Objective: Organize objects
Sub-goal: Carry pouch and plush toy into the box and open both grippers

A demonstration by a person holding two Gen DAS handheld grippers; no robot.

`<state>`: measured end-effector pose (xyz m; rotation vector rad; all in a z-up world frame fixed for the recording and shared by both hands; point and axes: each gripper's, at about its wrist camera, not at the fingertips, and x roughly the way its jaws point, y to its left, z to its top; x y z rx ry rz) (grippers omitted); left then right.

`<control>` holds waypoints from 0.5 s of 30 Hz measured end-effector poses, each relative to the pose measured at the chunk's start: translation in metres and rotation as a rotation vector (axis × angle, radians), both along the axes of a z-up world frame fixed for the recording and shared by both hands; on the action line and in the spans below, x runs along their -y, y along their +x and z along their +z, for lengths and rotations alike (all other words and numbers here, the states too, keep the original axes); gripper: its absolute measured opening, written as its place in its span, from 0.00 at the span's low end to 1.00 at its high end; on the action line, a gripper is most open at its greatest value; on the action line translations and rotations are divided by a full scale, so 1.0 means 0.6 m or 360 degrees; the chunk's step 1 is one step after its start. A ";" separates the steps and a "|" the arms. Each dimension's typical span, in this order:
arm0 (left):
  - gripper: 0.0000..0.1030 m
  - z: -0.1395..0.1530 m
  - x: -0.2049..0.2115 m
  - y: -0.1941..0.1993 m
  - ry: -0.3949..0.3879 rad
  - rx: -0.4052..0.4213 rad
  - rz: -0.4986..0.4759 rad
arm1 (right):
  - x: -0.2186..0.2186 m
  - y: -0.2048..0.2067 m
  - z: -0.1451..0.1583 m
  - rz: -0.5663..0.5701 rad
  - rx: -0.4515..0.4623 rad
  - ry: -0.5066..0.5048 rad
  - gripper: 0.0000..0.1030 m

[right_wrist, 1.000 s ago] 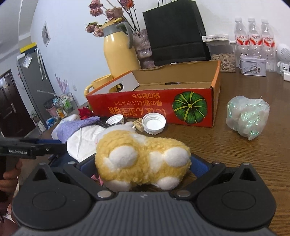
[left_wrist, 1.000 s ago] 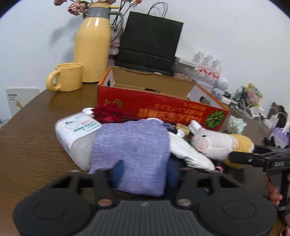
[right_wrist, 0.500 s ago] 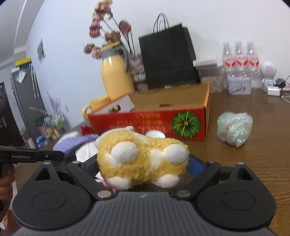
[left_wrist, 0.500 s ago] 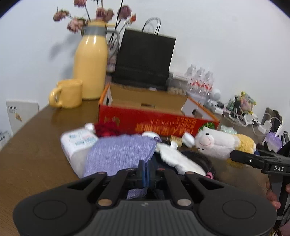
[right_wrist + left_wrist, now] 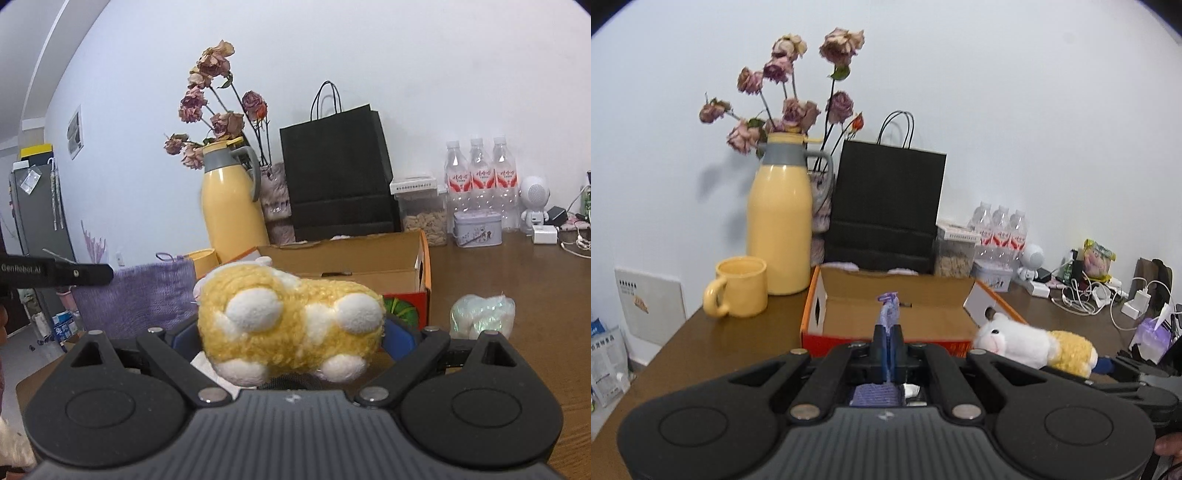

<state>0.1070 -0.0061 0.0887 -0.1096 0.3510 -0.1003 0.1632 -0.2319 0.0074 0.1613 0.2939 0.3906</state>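
My left gripper [image 5: 888, 334] is shut on a purple cloth [image 5: 888, 310], whose pinched edge sticks up between the fingers. In the right wrist view that cloth [image 5: 136, 299] hangs as a sheet from the left gripper [image 5: 103, 274], off the table. My right gripper [image 5: 286, 341] holds a yellow and white plush toy [image 5: 291, 325] between its blue pads, jaws wide around it. The plush toy [image 5: 1030, 341] is in the air at the right of the left wrist view. An open red cardboard box [image 5: 923, 295] lies just beyond both grippers; its inside [image 5: 369, 254] looks bare.
Behind the box stand a yellow thermos [image 5: 779, 229] with dried roses, a yellow mug [image 5: 738, 288], a black paper bag [image 5: 886, 210], water bottles [image 5: 480, 181] and a tin [image 5: 476, 229]. An iridescent bag [image 5: 480, 315] lies right of the box. Cables and chargers [image 5: 1089, 295] crowd the far right.
The left jaws closed on the purple cloth and lifted it off the pile. The right gripper rose with the plush toy. Both views now look over the box rim.
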 end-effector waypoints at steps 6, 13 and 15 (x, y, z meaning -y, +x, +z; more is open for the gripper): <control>0.00 0.025 0.020 0.029 0.0031 0.0034 -0.0027 | -0.005 0.020 0.017 -0.0042 0.0028 0.0016 0.93; 0.00 0.044 0.042 0.092 0.0005 0.0052 -0.0053 | -0.015 0.058 0.035 -0.0104 0.0054 -0.0019 0.94; 0.00 0.045 0.048 0.116 -0.0014 0.0045 -0.0055 | -0.020 0.074 0.038 -0.0124 0.0057 -0.0042 0.94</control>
